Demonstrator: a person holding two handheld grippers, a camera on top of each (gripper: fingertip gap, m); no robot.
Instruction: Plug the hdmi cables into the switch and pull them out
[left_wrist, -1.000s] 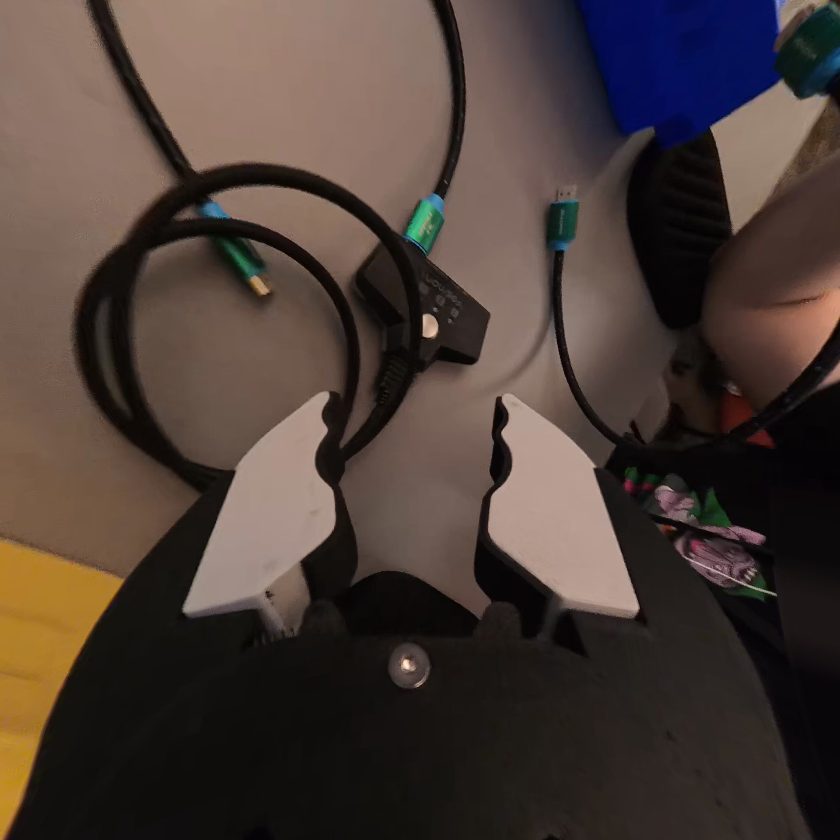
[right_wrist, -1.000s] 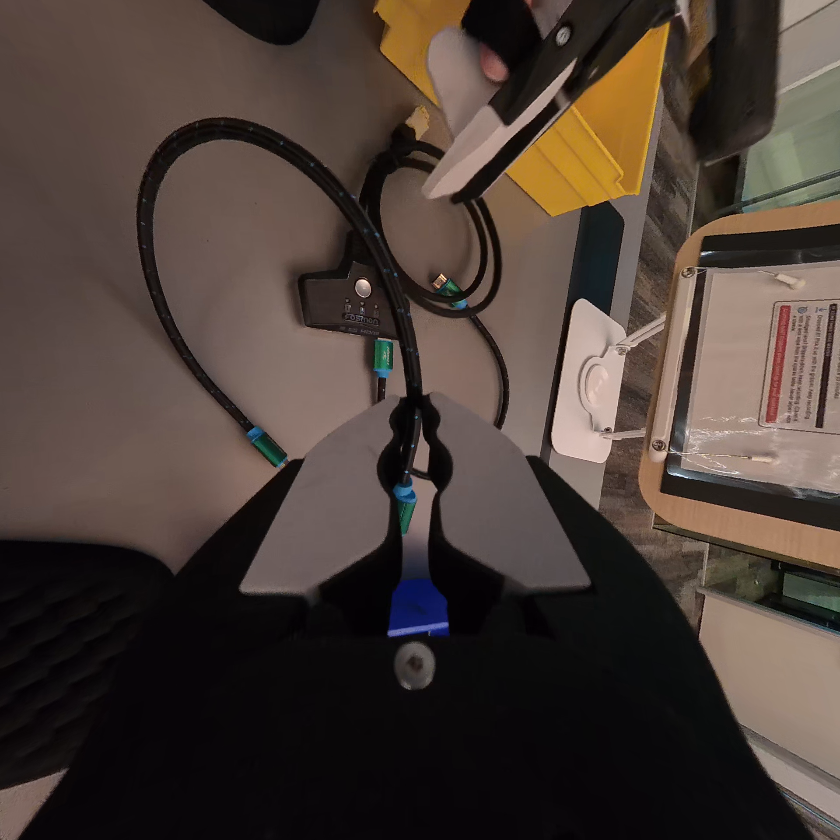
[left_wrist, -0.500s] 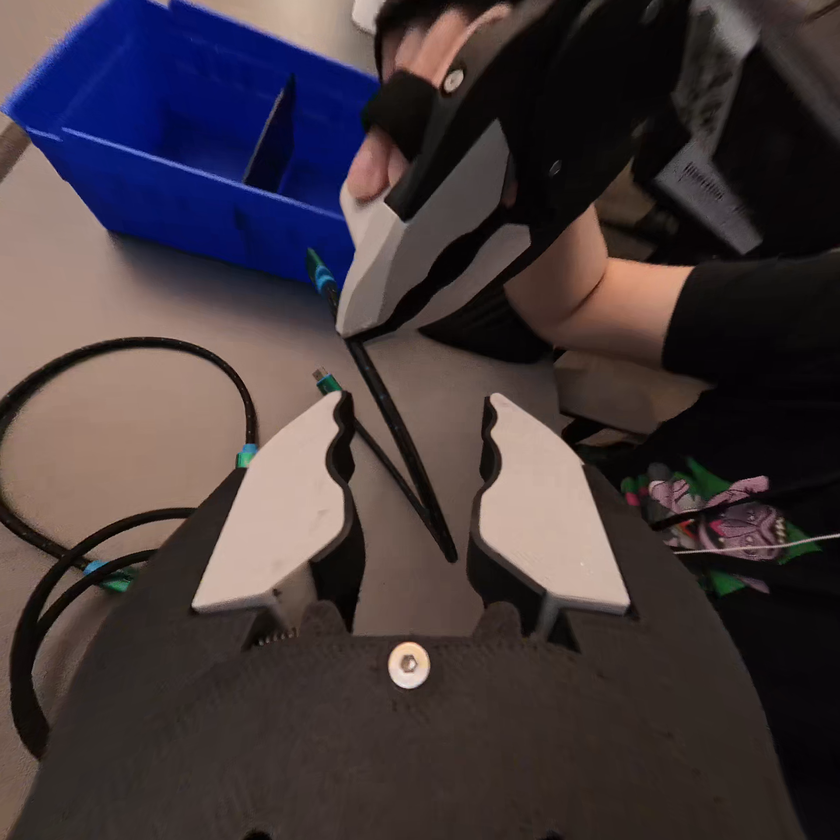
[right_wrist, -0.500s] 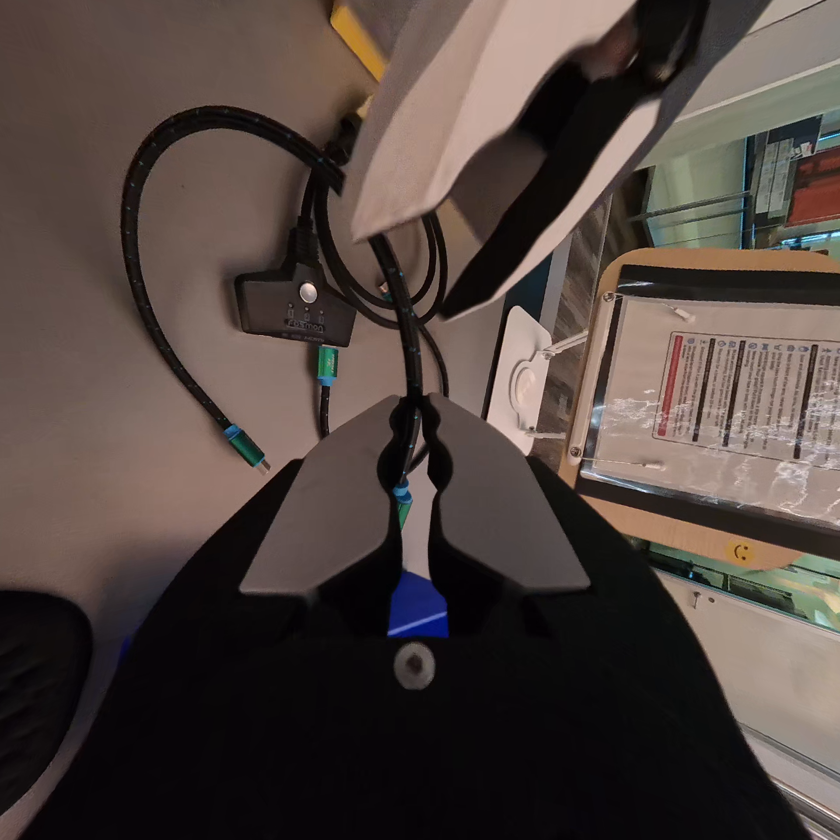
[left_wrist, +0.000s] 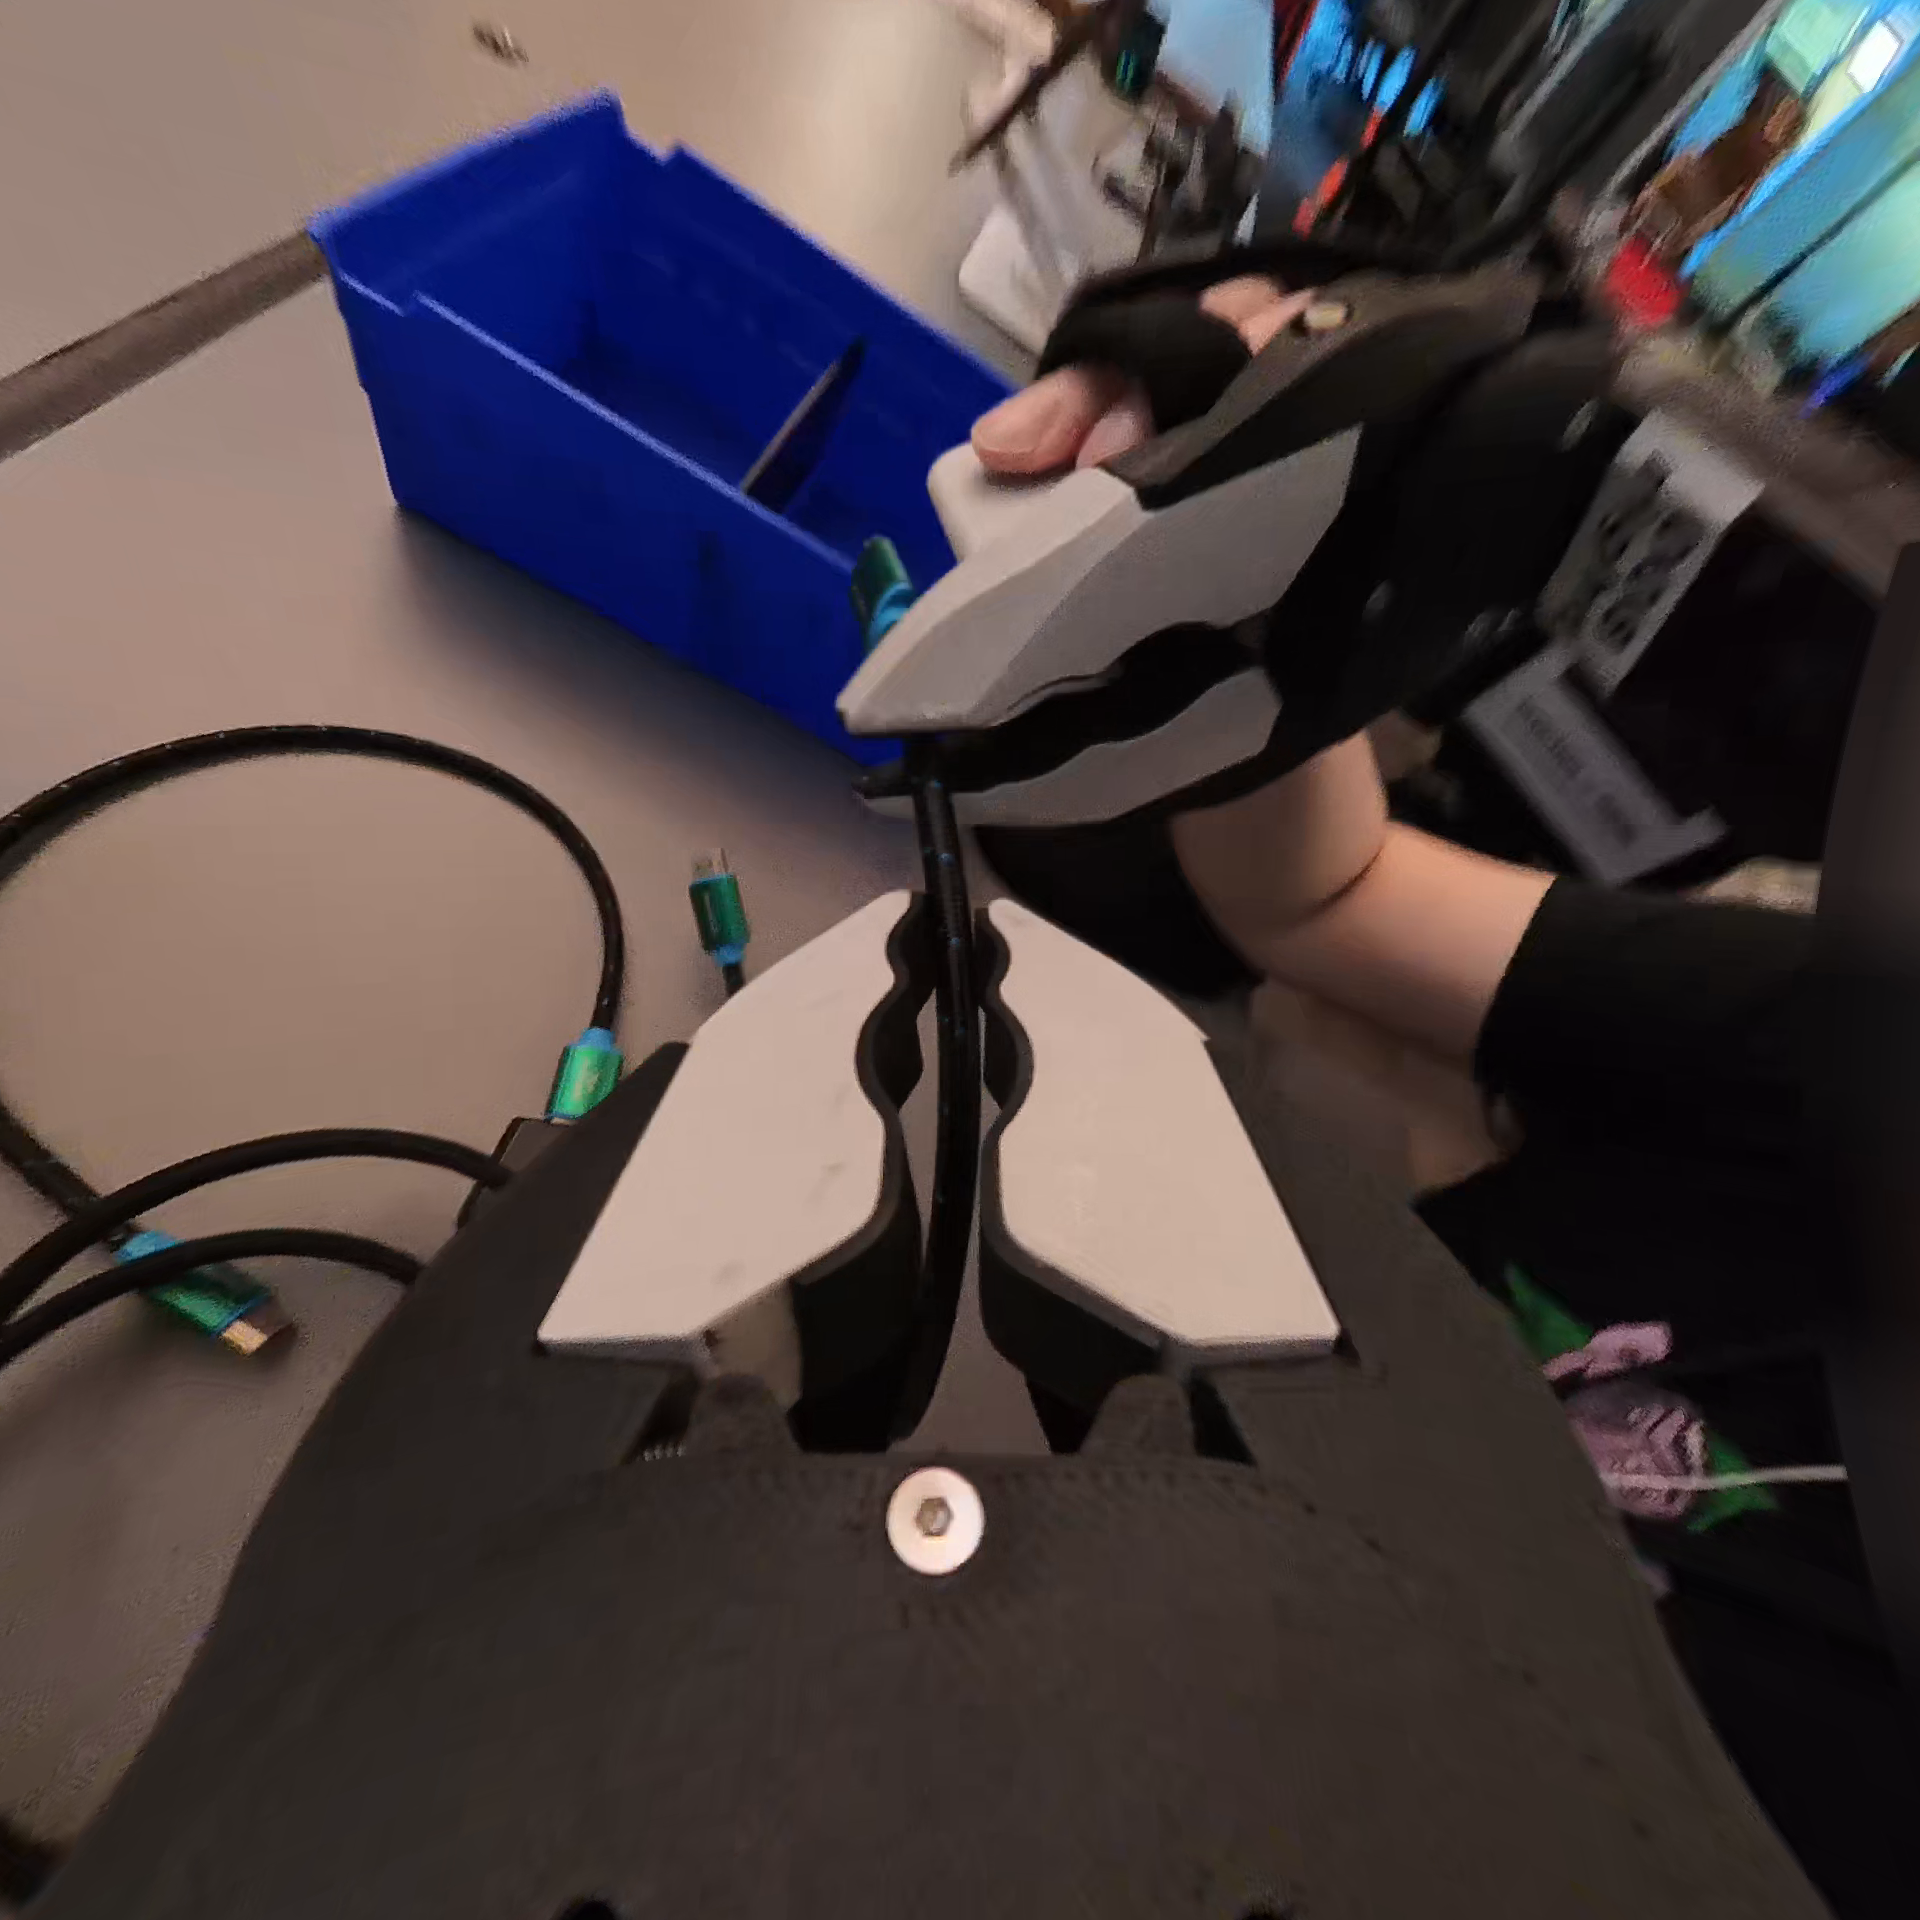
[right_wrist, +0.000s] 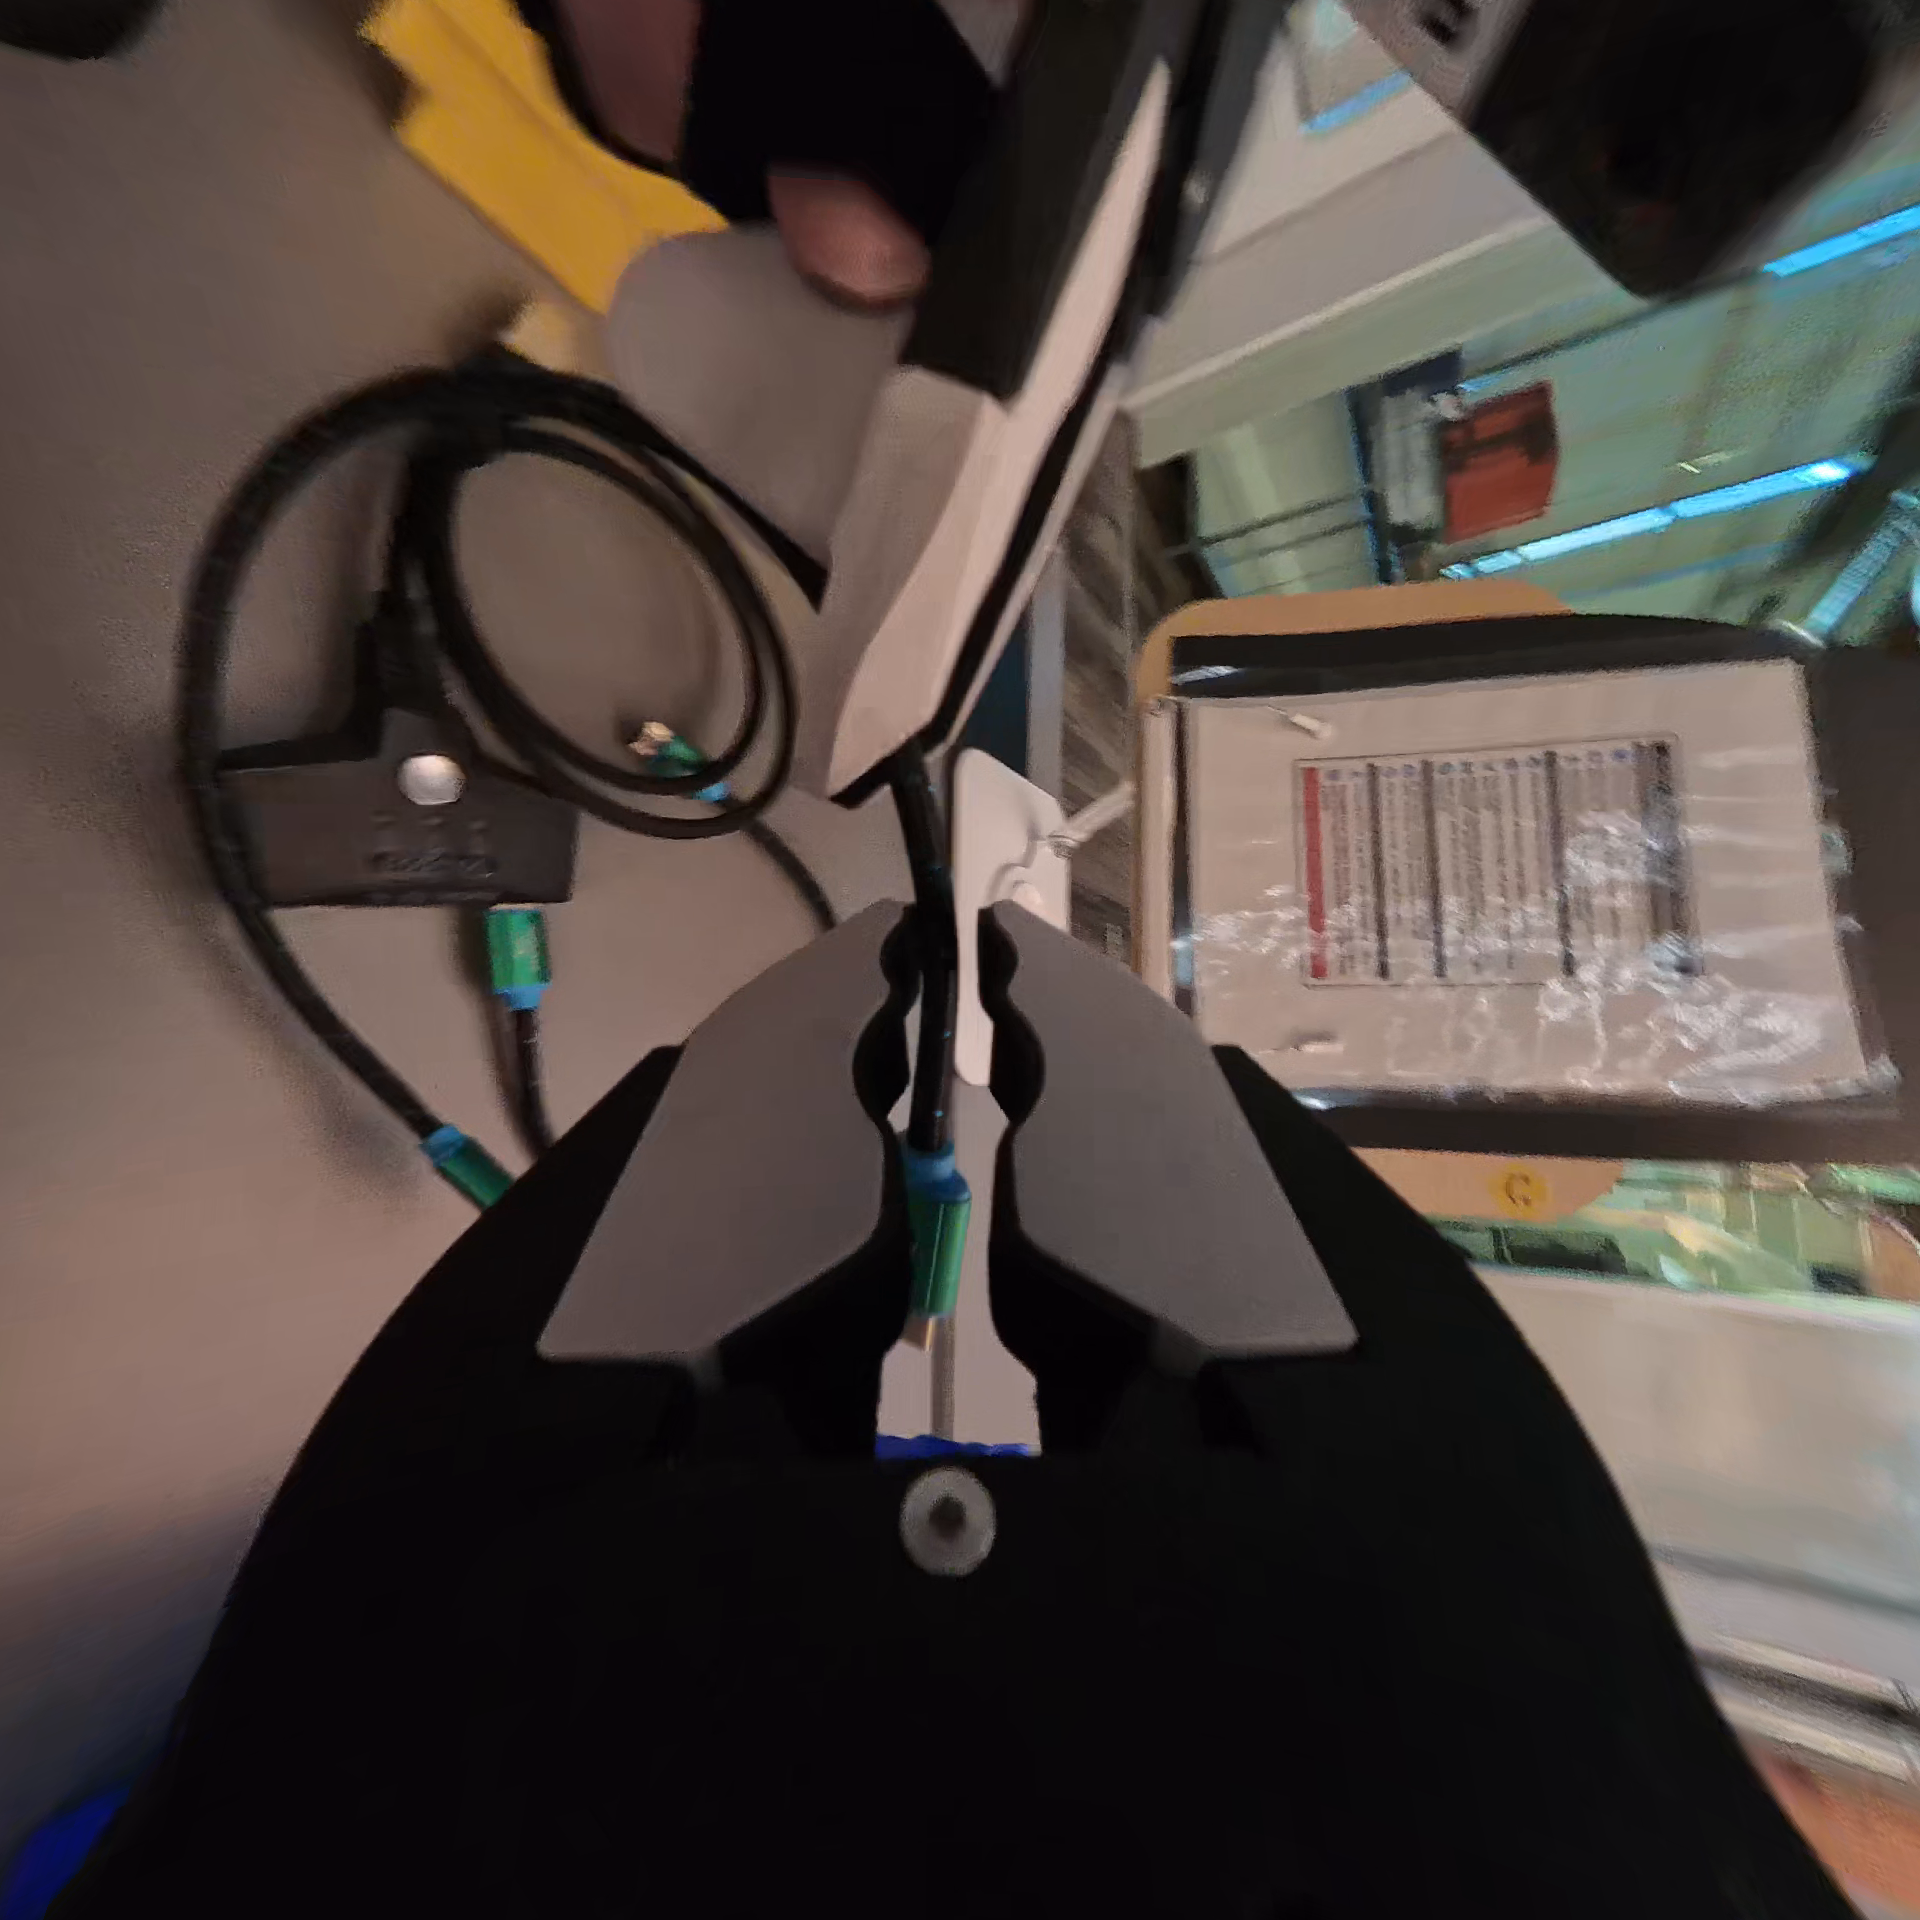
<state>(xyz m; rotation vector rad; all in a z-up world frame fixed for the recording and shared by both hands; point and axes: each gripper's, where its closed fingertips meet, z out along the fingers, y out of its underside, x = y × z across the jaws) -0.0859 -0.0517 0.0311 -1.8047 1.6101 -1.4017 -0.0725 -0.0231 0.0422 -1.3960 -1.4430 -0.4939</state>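
Both claws grip the same black braided cable (left_wrist: 951, 1049) above the grey table (left_wrist: 260, 644). The left claw (left_wrist: 948, 925) is clenched on the cable some way down its length; the cable runs straight between its two grey fingers and down behind them. The right claw (right_wrist: 940, 925) is also clenched on this cable, close to its end, and the green plug (right_wrist: 935, 1247) of the cable sits between the inner parts of its fingers, pointing back toward the camera. In the left wrist view the right claw (left_wrist: 883, 748) is seen from the side, just in front of the left one, with a gloved hand (left_wrist: 1122, 364) on it.

The black switch (right_wrist: 405, 821) lies on the table, with one green plug (right_wrist: 514, 956) pushed into its near side. Other cables make loops beside it, and two loose green plugs (left_wrist: 717, 914) lie on the table. A blue bin (left_wrist: 582, 416) stands behind, and a yellow bin (right_wrist: 520, 156) is at the far edge.
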